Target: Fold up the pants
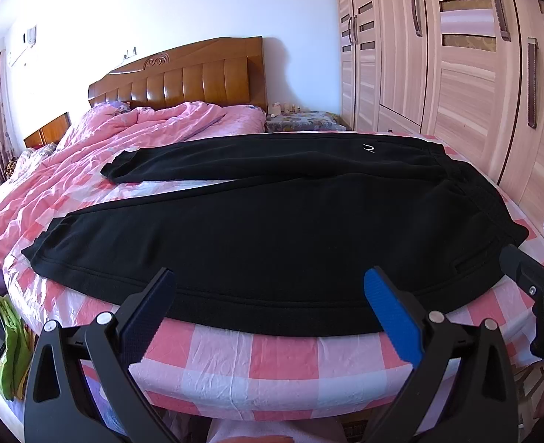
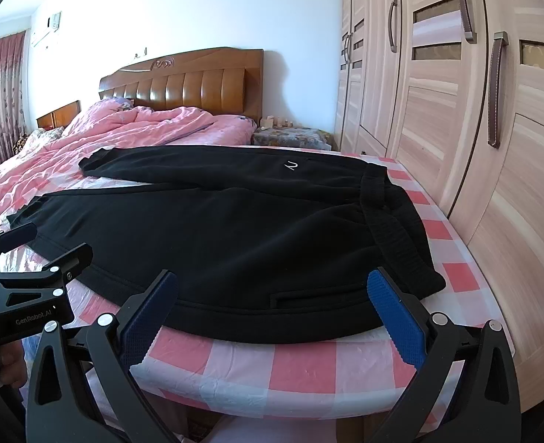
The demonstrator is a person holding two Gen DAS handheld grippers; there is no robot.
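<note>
Black pants (image 1: 272, 221) lie flat on the bed's pink checked sheet (image 1: 272, 365), waistband to the right, both legs stretched left and spread apart. They show the same way in the right wrist view (image 2: 235, 243), with a small white logo (image 2: 291, 165) near the waist. My left gripper (image 1: 272, 288) is open at the near edge of the pants, around mid-leg, empty. My right gripper (image 2: 272, 291) is open and empty at the near edge by the pocket slit (image 2: 309, 297) and waistband (image 2: 393, 221). Each gripper shows in the other's view, the right (image 1: 530, 247) and the left (image 2: 39, 247).
A crumpled pink quilt (image 1: 87, 155) covers the bed's left part, below a wooden headboard (image 1: 183, 81). A tall wardrobe (image 1: 456, 74) stands close along the bed's right side. A nightstand (image 1: 301, 120) with small items sits at the back. A green bag (image 1: 6, 347) lies on the floor at left.
</note>
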